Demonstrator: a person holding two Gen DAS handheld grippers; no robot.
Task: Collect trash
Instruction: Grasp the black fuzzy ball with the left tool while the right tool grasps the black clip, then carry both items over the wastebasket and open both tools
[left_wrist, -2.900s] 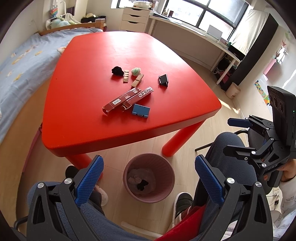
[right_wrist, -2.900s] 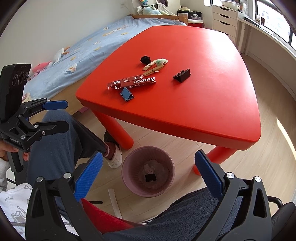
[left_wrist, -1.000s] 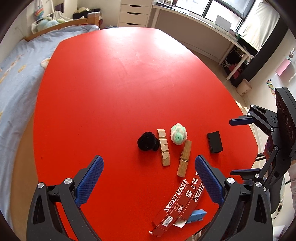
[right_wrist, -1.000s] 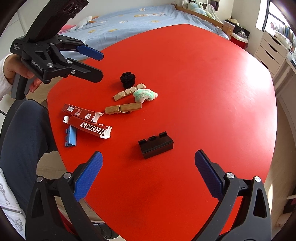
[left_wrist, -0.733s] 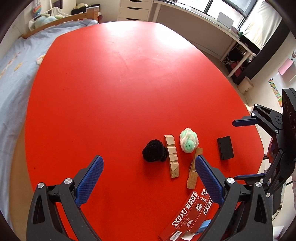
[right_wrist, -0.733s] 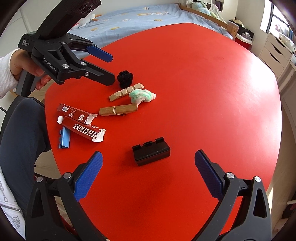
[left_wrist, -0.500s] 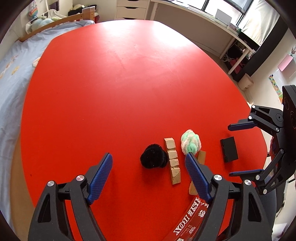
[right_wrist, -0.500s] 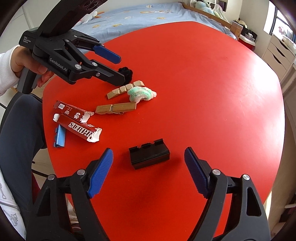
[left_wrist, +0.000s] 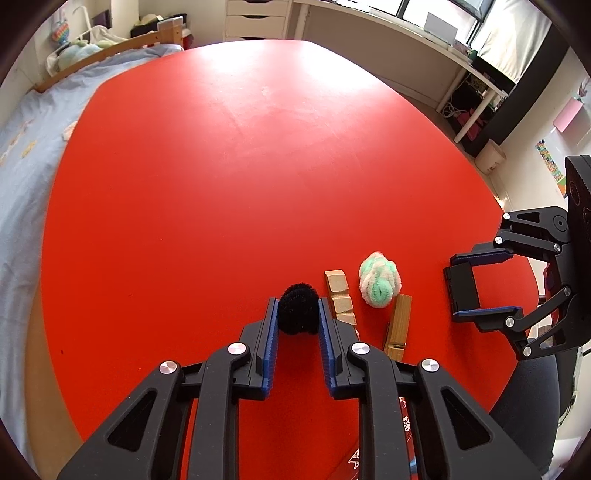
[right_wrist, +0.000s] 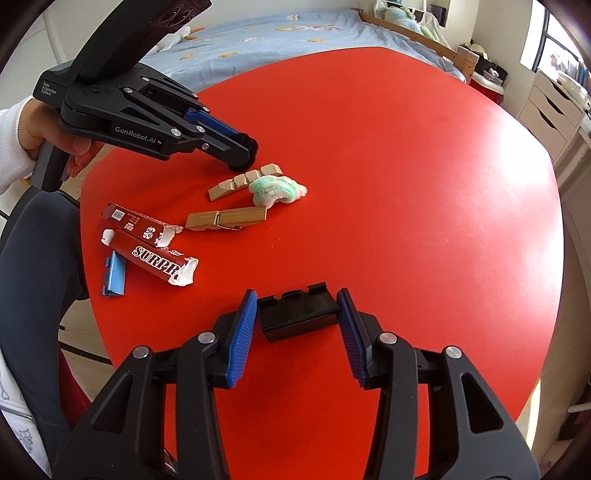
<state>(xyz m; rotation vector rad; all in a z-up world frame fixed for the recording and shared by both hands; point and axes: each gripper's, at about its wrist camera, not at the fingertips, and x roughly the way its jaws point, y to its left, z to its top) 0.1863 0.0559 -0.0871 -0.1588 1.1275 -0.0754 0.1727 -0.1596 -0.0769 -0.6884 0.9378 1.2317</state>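
On the red table (left_wrist: 221, 177), my left gripper (left_wrist: 297, 314) is shut on a black fuzzy ball (left_wrist: 298, 308); it also shows in the right wrist view (right_wrist: 243, 155). My right gripper (right_wrist: 297, 310) is shut on a black plastic block (right_wrist: 298, 315), seen from the left wrist view (left_wrist: 463, 290) between the blue pads. Both things still rest on the table. Beside the ball lie a notched wooden piece (left_wrist: 340, 297), a green-white fluffy ball (left_wrist: 379, 284) and a wooden clothespin (left_wrist: 398, 326).
Two torn red cartons (right_wrist: 147, 243) and a blue clip (right_wrist: 114, 275) lie near the table's front left edge in the right wrist view. A bed (right_wrist: 295, 26) stands behind the table. Drawers (left_wrist: 255, 18) and a desk (left_wrist: 424, 48) line the far wall.
Both grippers moved down to the table and closed: the left around the black fuzzy ball, the right around the black block. Earlier both jaws stood wide open.
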